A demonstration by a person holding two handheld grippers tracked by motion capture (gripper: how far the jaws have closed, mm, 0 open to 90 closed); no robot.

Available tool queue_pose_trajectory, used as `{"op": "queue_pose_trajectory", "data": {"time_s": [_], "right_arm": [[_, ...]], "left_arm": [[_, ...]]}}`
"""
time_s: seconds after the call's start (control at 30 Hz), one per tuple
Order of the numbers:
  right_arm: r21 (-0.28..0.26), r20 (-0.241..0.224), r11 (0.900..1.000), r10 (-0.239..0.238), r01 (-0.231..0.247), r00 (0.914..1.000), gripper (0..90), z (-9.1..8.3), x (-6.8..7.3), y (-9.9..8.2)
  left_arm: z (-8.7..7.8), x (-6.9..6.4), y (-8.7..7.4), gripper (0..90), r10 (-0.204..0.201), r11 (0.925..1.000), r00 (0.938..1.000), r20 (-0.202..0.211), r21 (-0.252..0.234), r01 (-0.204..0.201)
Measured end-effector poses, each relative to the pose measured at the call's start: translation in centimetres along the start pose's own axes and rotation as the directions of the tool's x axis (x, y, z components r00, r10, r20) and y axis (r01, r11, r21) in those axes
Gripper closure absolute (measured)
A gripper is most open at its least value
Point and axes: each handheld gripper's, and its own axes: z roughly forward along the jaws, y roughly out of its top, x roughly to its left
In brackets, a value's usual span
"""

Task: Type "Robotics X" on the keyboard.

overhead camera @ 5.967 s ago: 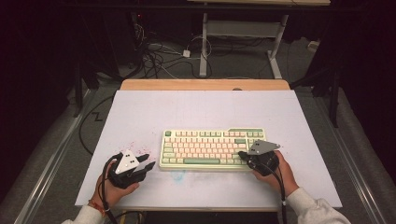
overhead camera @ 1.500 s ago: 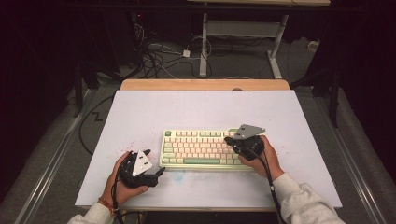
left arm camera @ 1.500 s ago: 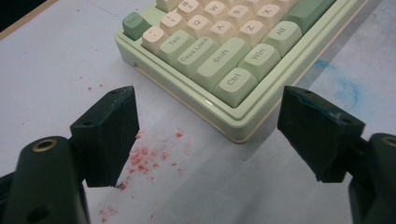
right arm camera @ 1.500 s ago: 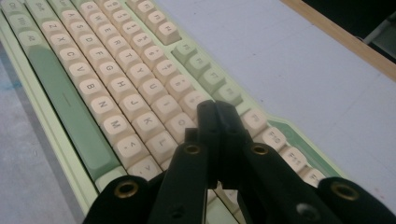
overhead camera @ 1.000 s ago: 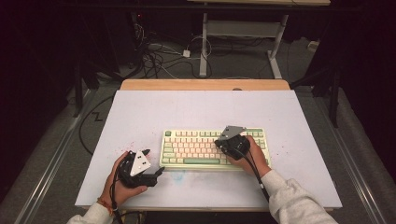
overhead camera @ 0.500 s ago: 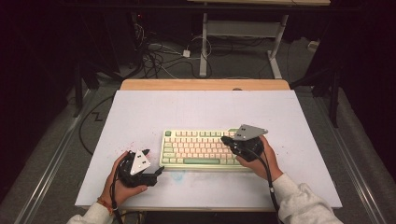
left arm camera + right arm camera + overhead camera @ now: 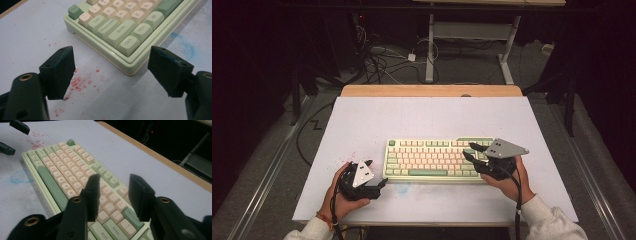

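A pale green keyboard with cream and green keys lies on the white mat. My right gripper hovers over the keyboard's right end and points left along it. In the right gripper view its jaws stand apart above the keys near Enter; they have just been opening, with nothing between them. My left gripper rests open by the keyboard's near left corner. In the left gripper view the Ctrl corner of the keyboard lies just beyond its open jaws, untouched.
Red speckles and a blue smear mark the mat near the keyboard's front left. The table's wooden far edge borders the mat. Cables and a desk frame stand on the floor behind.
The right gripper pulled back from the keyboard's middle-right keys toward the right end and rose a little, its jaws going from shut to apart. The left gripper stayed put.
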Motion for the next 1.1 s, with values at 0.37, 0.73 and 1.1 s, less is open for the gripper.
{"op": "queue_pose_trajectory", "data": {"time_s": [0.37,0.73,1.1], "right_arm": [[-0.035,0.11,0.9992,0.022,-0.018,0.9937,29.7,-2.3,0.4,-1.8],[0.003,0.177,0.9994,0.033,-0.034,0.9836,24.3,-4.3,0.5,-4.6],[0.012,0.208,0.9979,0.06,-0.064,0.9762,22.6,-6.2,0.4,-6.5]], "left_arm": [[-0.8,0.7,0.5,19.4,-0.041,0.999,0.9991,0.007,-0.018,0.041],[-2.1,0.4,2.2,30.6,-0.072,0.9963,0.9972,0.017,-0.045,0.073],[-1.5,-0.4,5.8,41.7,-0.039,0.9967,0.9938,0.104,-0.066,0.046]]}}
